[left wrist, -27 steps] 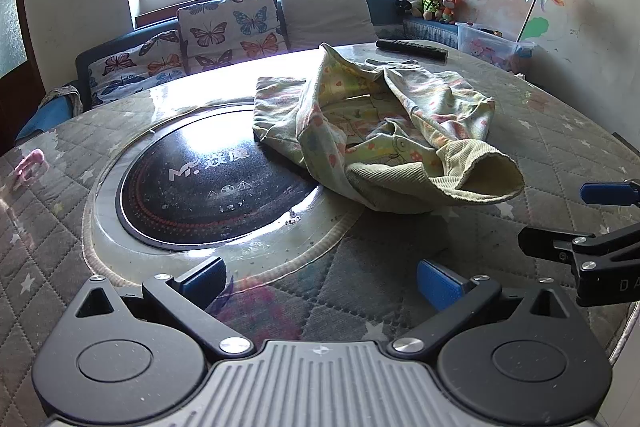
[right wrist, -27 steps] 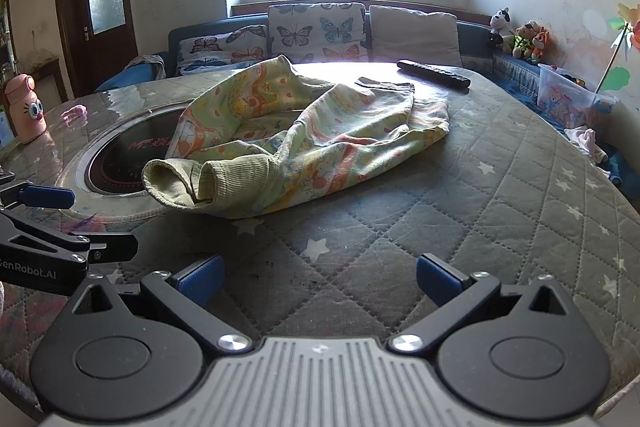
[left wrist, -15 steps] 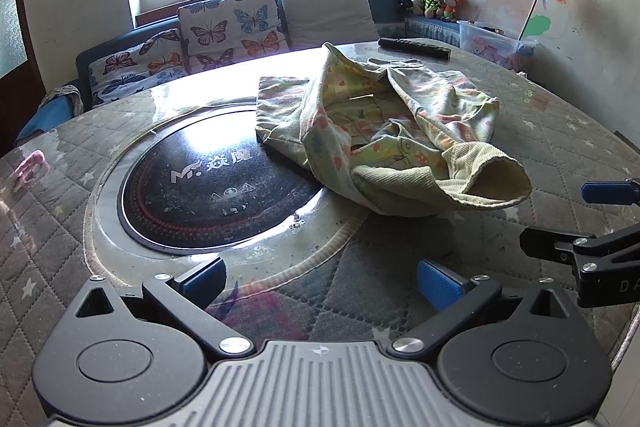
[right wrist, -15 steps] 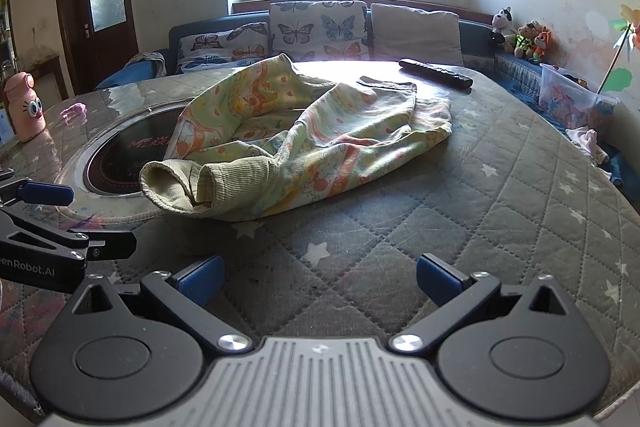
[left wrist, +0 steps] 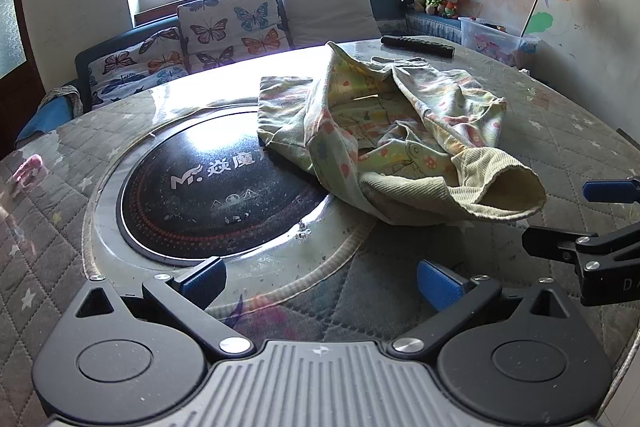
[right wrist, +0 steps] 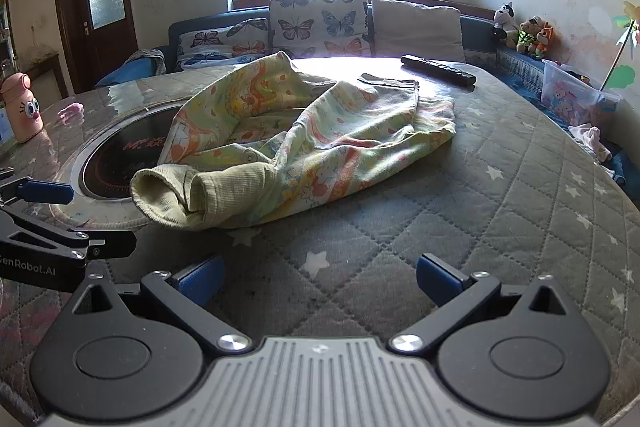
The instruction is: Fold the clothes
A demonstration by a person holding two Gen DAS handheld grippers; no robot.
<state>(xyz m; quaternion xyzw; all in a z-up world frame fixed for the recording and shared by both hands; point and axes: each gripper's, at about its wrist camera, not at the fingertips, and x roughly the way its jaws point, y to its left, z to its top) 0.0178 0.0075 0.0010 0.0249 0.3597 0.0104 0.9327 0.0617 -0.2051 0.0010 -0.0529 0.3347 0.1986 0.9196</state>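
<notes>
Open quilted table (right wrist: 460, 227) near side; remote (right wrist: 438, 69) behind garment (right wrist: 320, 143).

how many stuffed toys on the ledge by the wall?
3: cow toy leftmost, bear toy in the middle, orange toy rightmost. More may be hidden behind them.

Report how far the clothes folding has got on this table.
Done: nothing visibly; the printed garment lies crumpled, its ribbed cuff bunched toward the camera and one part overlapping the round black plate. In hand: nothing; both the left tongs and right tongs are open over the quilted table cover, short of the cloth. Left: grasp it, spread it flat and make every fold.
</notes>
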